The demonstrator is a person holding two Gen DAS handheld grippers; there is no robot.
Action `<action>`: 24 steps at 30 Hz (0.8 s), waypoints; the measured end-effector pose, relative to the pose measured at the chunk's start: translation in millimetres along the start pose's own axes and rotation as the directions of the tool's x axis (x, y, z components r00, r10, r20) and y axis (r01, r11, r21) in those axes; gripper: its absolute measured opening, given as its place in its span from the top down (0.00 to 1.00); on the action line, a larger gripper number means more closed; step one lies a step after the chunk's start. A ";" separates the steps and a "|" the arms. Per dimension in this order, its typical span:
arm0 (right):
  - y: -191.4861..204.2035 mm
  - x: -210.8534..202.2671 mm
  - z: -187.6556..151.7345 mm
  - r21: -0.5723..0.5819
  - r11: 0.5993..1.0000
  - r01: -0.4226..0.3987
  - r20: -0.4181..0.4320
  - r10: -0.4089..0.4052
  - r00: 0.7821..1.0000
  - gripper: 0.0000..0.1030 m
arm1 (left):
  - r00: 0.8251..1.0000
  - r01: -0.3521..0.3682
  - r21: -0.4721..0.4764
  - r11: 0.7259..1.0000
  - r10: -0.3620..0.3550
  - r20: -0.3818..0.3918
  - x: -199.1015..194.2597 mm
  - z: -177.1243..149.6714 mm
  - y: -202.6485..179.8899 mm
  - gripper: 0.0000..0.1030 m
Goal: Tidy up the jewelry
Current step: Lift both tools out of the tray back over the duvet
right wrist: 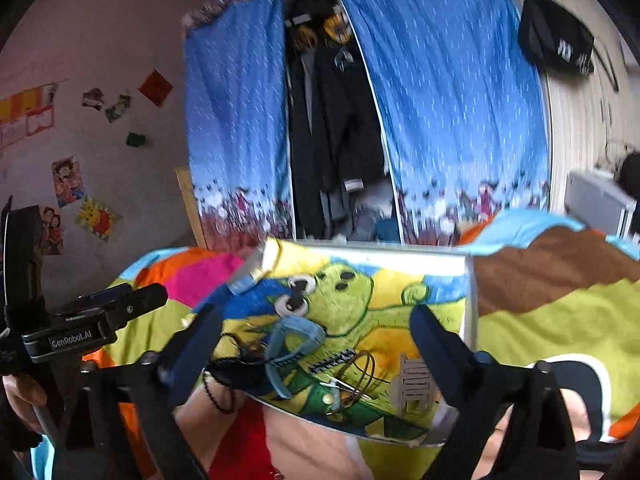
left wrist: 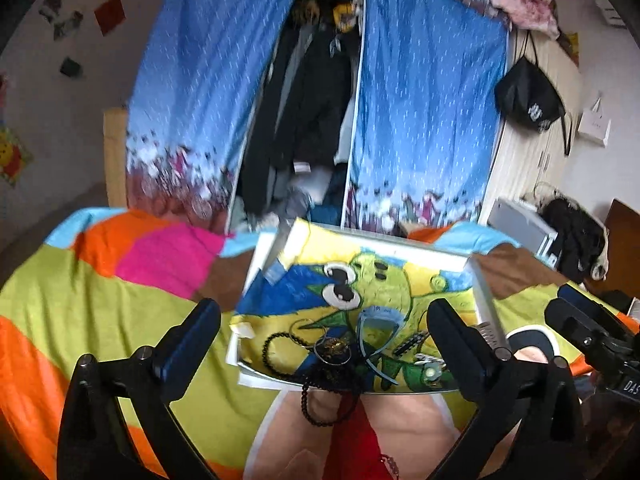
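Observation:
A painted canvas board (left wrist: 384,276) with a green cartoon figure lies on the striped bedspread and carries the jewelry. A black bead necklace (left wrist: 280,338) trails over the board's near edge. Beside it lie a pale blue headband (left wrist: 378,316), a black comb clip (left wrist: 408,344) and a pearl clip (left wrist: 430,372). The right wrist view shows the same board (right wrist: 392,320), the headband (right wrist: 296,332), thin bangles (right wrist: 360,376) and a white claw clip (right wrist: 414,384). My left gripper (left wrist: 324,320) and right gripper (right wrist: 316,320) both hover above the board's near edge, open, with nothing held.
The colourful bedspread (left wrist: 100,292) spreads around the board. Behind the bed stands a fabric wardrobe with blue curtains (left wrist: 424,100) parted on dark clothes. A black bag (left wrist: 528,96) hangs at the right. A person's legs show at the bottom.

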State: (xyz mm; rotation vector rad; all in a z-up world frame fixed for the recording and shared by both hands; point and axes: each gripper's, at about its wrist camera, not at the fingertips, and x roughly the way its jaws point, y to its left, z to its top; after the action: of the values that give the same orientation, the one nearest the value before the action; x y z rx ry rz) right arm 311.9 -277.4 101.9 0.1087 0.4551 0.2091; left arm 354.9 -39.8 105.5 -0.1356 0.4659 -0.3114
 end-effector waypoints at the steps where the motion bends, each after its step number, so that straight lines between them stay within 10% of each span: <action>1: 4.2 -9.8 1.2 -0.006 1.000 -0.004 0.020 0.004 1.000 0.03 | 1.000 -0.003 0.004 1.000 0.003 0.020 -13.6 -0.1 -1.9 0.02; 13: 41.6 -121.7 -10.2 -0.071 0.997 0.004 0.144 0.006 0.989 0.00 | 0.994 -0.045 0.054 0.998 0.039 0.098 -134.7 -23.9 -28.4 0.02; 24: 48.2 -186.1 -81.6 -0.074 0.997 0.035 0.069 -0.030 0.997 0.00 | 1.000 -0.014 0.099 0.995 0.012 0.023 -182.0 -102.0 -42.9 0.02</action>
State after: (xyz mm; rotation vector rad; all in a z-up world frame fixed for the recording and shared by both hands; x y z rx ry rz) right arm 103.7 -267.6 115.3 0.0341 0.3805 0.1898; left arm 142.3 -27.0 100.1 -0.0396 0.4280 -0.3192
